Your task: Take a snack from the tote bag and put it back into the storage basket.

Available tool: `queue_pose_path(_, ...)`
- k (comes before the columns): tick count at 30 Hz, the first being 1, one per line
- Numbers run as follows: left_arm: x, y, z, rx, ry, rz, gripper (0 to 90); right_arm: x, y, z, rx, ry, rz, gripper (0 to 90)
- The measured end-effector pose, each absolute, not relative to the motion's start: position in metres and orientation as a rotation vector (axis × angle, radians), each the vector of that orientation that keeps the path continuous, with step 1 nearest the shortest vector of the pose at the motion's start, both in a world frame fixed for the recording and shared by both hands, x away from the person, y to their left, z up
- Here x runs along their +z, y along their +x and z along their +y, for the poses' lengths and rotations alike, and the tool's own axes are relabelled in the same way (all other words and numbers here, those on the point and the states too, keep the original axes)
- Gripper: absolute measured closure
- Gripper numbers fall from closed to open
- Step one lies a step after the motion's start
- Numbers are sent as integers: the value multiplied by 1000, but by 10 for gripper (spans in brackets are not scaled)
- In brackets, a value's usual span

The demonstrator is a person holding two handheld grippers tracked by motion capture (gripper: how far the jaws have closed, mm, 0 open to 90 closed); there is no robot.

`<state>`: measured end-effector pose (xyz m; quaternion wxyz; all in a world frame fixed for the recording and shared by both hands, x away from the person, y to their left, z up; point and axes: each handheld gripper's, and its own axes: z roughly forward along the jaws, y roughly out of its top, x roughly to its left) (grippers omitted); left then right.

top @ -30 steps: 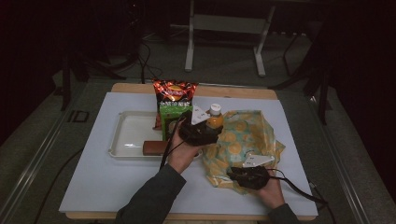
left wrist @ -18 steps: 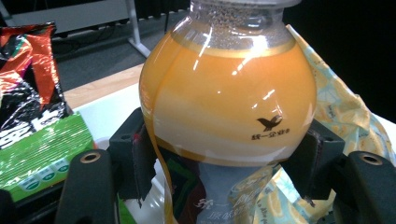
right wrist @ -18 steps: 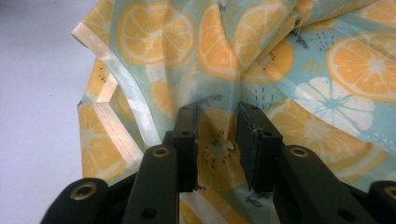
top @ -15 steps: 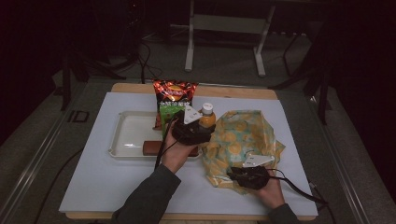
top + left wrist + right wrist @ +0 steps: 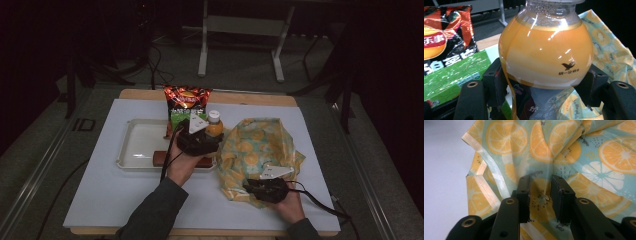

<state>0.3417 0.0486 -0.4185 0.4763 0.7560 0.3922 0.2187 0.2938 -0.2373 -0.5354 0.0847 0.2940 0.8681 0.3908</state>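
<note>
A bottle of orange juice [image 5: 546, 50] with a white cap [image 5: 214, 115] is clamped upright at its waist between the jaws of my left gripper [image 5: 544, 87], between the tray and the bag. In the high view the left gripper [image 5: 210, 136] holds it just above the tray's right end. A crumpled bag printed with orange slices [image 5: 262, 147] lies right of the bottle. My right gripper [image 5: 258, 184] sits at the bag's near edge, and in its own view the right gripper [image 5: 541, 195] is shut on a fold of that orange-slice bag [image 5: 579, 152].
A white tray [image 5: 137, 145] lies left of centre with a brown bar [image 5: 160, 158] at its front. A red-and-black chip bag [image 5: 187, 96] and a green packet [image 5: 181, 114] stand behind the left gripper. The white table top [image 5: 100, 195] stretches left and forward.
My left gripper has carried the bottle a little to the left, away from the bag and toward the tray. The right gripper has stayed on the bag's edge.
</note>
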Motion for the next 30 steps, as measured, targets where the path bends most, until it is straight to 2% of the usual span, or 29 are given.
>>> queue_pose_path(30, -431, 340, 79, 542, 1834, 1042, 333, -535, 294, -237, 1167, 881, 2588, 694)
